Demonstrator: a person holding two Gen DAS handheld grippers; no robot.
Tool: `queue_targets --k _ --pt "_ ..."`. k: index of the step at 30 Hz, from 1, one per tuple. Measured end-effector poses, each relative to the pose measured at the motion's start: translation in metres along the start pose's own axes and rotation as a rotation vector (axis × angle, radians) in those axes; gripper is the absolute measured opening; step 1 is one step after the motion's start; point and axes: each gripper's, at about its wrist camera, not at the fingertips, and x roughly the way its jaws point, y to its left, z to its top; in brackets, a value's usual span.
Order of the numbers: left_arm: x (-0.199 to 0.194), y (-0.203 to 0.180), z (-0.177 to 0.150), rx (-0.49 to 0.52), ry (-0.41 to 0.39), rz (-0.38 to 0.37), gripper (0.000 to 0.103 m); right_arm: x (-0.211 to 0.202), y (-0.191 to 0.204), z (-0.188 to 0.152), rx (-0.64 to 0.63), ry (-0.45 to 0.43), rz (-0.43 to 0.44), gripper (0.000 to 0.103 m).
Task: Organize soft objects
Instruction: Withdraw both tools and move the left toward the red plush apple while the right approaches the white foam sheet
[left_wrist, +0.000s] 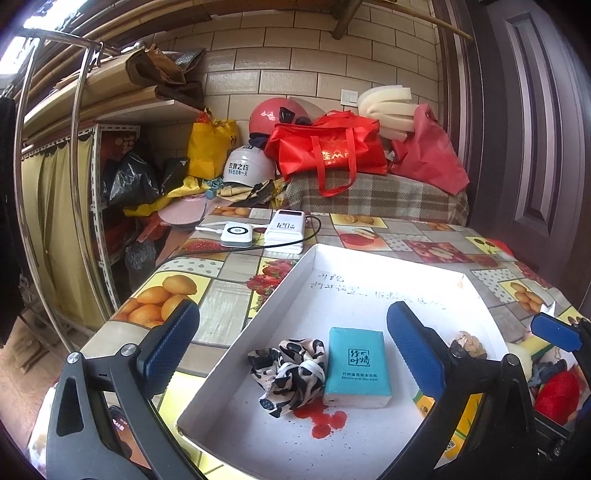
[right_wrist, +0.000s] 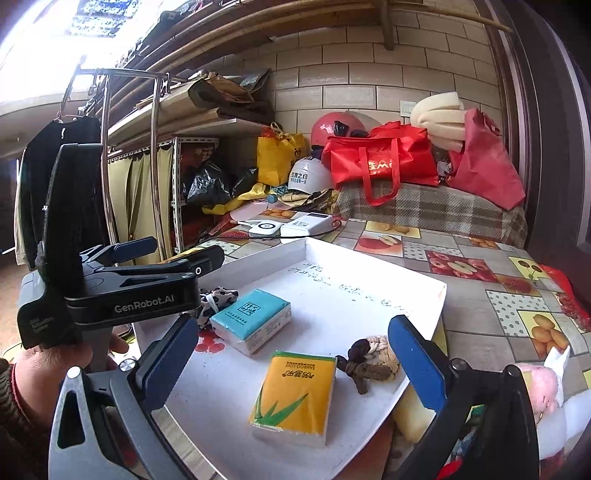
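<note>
A white shallow tray (left_wrist: 284, 291) lies on the fruit-print tablecloth. In it rest a black-and-white scrunchie (left_wrist: 288, 369) and a teal tissue pack (left_wrist: 356, 365), side by side between the wide-apart fingers of my left gripper (left_wrist: 291, 350), which is open and touches neither. In the right wrist view, a yellow tissue pack (right_wrist: 295, 391) lies flat in the tray (right_wrist: 369, 258) beneath my open right gripper (right_wrist: 291, 363). A brown-and-cream knotted rope (right_wrist: 369, 360) sits just inside its right finger. The teal pack (right_wrist: 251, 319) and scrunchie (right_wrist: 216, 299) lie farther left, behind my left gripper (right_wrist: 173, 251).
A pink plush toy (right_wrist: 543, 380) and a red soft item (left_wrist: 557, 395) lie on the table right of the tray. Two white power banks (left_wrist: 284, 230) with cables sit behind it. Bags and helmets pile up at the back wall. A red stain (left_wrist: 325, 419) marks the tray floor.
</note>
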Motion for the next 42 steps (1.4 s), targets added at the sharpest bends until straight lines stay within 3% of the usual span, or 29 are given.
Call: queue_targets --k 15,25,29,32,36,42 --pt "-0.017 -0.022 -0.006 0.056 -0.045 0.055 0.103 -0.020 -0.006 -0.007 0.041 -0.008 0.028 0.103" --pt "-0.028 -0.047 -0.016 0.034 0.002 -0.015 0.103 -0.062 -0.035 -0.010 0.020 -0.133 -0.094 0.103" --pt "-0.035 -0.065 -0.018 0.077 -0.005 -0.053 0.103 -0.079 -0.059 -0.013 0.061 -0.153 -0.139 0.103" --pt "-0.040 -0.075 -0.020 0.090 -0.003 -0.109 0.103 -0.086 -0.085 -0.019 0.134 -0.107 -0.161 0.103" --pt "-0.046 -0.089 -0.022 0.120 0.004 -0.204 0.103 -0.112 -0.122 -0.028 0.172 -0.144 -0.289 0.103" --pt "-0.055 -0.135 -0.028 0.273 0.060 -0.478 0.102 -0.150 -0.192 -0.046 0.289 -0.135 -0.460 0.103"
